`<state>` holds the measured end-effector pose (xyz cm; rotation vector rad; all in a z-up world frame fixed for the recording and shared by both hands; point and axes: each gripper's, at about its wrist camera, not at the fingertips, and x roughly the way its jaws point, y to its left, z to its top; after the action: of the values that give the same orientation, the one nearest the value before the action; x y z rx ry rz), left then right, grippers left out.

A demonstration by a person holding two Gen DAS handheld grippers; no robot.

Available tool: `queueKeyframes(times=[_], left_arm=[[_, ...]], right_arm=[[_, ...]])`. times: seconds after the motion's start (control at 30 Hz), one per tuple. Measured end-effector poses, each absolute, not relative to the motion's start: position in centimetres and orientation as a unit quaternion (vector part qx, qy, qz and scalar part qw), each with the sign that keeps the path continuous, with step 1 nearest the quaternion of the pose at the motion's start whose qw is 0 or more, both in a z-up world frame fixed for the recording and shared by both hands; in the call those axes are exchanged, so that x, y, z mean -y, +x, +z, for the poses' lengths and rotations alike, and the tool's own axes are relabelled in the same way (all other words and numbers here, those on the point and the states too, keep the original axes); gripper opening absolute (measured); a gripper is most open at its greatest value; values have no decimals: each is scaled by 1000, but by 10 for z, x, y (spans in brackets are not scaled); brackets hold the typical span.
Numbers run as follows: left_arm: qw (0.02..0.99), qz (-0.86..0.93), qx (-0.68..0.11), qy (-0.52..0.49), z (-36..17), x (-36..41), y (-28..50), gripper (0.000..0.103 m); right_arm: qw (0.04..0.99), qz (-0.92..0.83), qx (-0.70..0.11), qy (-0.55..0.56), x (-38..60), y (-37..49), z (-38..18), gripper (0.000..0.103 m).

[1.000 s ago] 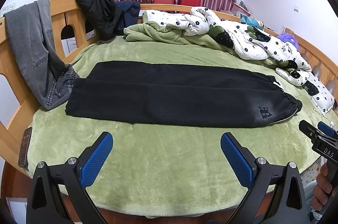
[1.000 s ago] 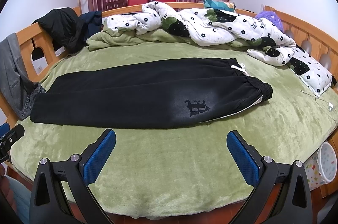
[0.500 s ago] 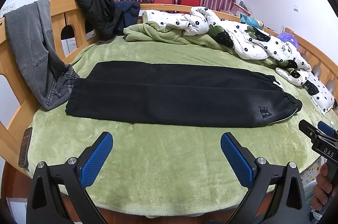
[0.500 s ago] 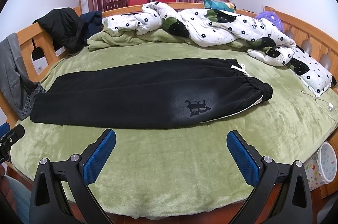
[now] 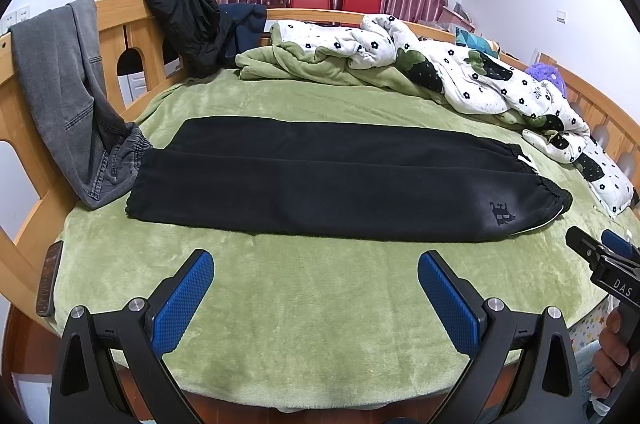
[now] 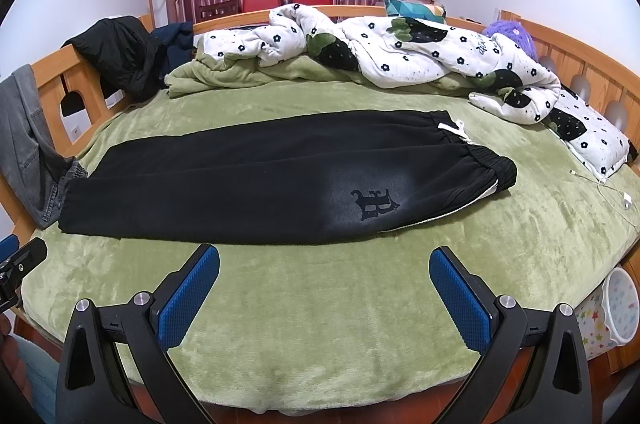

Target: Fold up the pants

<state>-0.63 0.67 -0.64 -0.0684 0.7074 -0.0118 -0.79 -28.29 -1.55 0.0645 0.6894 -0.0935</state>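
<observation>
**Pants lie crosswise ahead of both claws, cuffs to the left, waistband to the right**

While both claws are held back over the near edge of the bed, the black pants are seen spread flat on the green blanket, already doubled leg over leg. Their long axis runs left to right across both views, square to the line along which each claw points. The cuffs lie at the left end, just beside grey jeans draped over the wooden rail; the waistband with its white drawstring lies at the right end.

The left claw is held with its jaws spread wide and nothing between them; the right claw is likewise spread and empty. Neither is touching the cloth, a strip of bare blanket being left between the blue pads and the near hem.

By position, the cuffs are judged nearer the left claw and the waistband nearer the right claw. A fold end to end is therefore judged likely to call for one end to be pinched and carried along that long axis toward the other
</observation>
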Motion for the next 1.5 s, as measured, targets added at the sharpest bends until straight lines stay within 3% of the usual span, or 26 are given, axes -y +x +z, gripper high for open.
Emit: queueKeyframes(times=[0.7,1.23,1.37,1.5], left_arm=[[942,5,-335,-27,13,-8,-14,103],[952,-34,-302,-45,120,-38,-10,103],[952,-31,-302,-39,116,-48,10,103],[942,-25,-326,-68,75,-66,37,103]], right_arm=[[943,-27,-327,62,284,-18,6,103],[963,42,-263,37,310,-15,100,103],[964,59,-253,53,322,0,98,102],[963,42,-261,57,336,22,75,100]])
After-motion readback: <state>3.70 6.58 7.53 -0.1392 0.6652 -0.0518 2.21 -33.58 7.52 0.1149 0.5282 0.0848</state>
